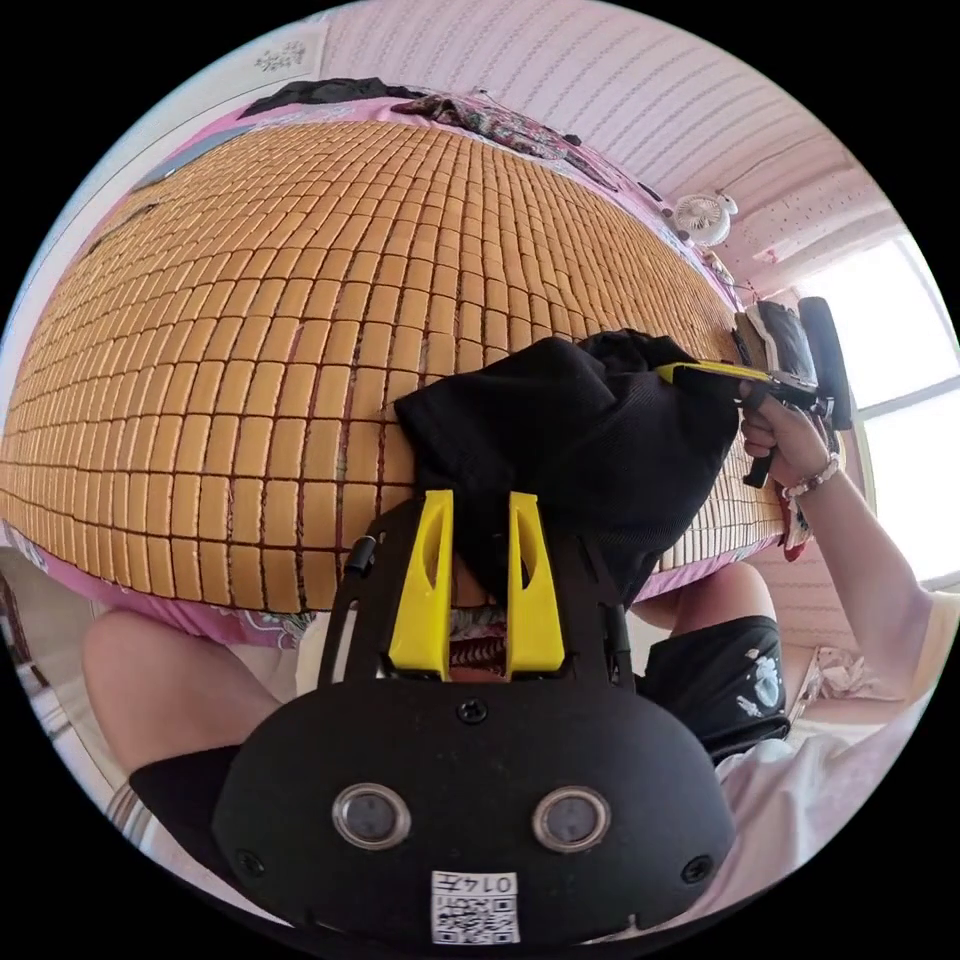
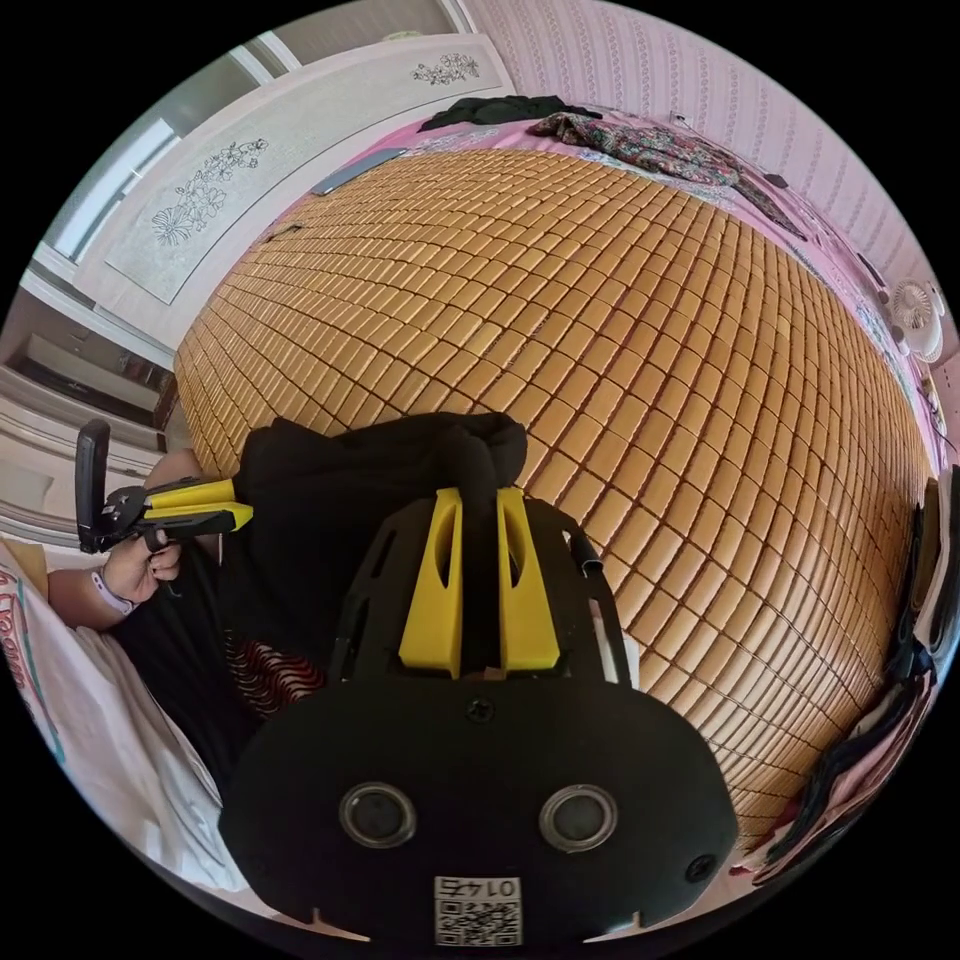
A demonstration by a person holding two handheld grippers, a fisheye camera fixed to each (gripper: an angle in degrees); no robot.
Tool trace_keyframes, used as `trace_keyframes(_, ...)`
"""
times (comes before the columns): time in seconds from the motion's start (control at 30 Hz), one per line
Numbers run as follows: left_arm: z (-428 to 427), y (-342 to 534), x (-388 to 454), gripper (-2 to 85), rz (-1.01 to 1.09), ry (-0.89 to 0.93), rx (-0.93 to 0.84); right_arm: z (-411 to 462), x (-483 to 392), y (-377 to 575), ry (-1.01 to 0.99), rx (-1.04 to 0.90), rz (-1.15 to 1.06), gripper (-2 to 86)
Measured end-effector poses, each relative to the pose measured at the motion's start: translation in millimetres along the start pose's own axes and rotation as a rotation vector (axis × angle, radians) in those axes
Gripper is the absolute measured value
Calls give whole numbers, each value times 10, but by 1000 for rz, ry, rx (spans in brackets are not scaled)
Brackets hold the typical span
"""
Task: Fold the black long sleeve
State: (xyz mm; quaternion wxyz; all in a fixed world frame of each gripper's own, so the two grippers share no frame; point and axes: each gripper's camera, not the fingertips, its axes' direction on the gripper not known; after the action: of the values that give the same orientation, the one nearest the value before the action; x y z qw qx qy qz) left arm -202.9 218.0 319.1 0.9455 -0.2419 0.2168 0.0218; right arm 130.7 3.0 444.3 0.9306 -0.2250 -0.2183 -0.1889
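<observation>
With the bunched black long-sleeved knit garment [image 1: 580, 440] held up over the near edge of the tan bamboo-tile bed mat [image 1: 250, 330], the left gripper [image 1: 478, 505] and right gripper [image 2: 478, 500] each clamped on it, the step looks like lifting; next, spreading it flat.

No text, brand, number or sign can be read here.

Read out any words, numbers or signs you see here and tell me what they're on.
Sticker on left gripper: code and reversed characters, not readable.
Sticker on right gripper: the same.
Red lettering on white shirt: cut off, unreadable.
</observation>
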Motion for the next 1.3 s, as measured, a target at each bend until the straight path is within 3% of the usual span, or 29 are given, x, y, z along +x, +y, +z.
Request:
trace_keyframes(0.13,-135,-112,-71,43,12,48,6,-88,-72,-151,-40,45,21,54)
trace_keyframes(0.27,-517,-144,-526,41,-63,-31,84,-44,-461,-739,-133,89,-52,53)
trace_keyframes(0.4,-978,-79,-1148,40,-124,-159,135,253,-1444,-1776,-203,95,-233,53)
trace_keyframes(0.53,-1363,168,-2181,45,-321,-234,134,644,-2789,-2778,-345,66,-407,64)
trace_keyframes(0.63,-1501,379,-2819,62,-466,-319,151,856,-3636,-3310,-297,85,-483,75)
trace_keyframes(0.77,-1745,641,-3177,83,-588,-415,201,887,-3932,-3548,-270,125,-449,84)
trace_keyframes(0.93,-1979,892,-2759,82,-520,-508,285,671,-3257,-2751,-162,131,-491,88)
trace_keyframes(1.07,-2098,1075,-1930,55,-344,-444,409,258,-2279,-1557,-13,145,-404,83)
trace_keyframes(1.3,-1809,705,88,-6,237,-168,517,-1161,-361,1517,263,219,199,67)
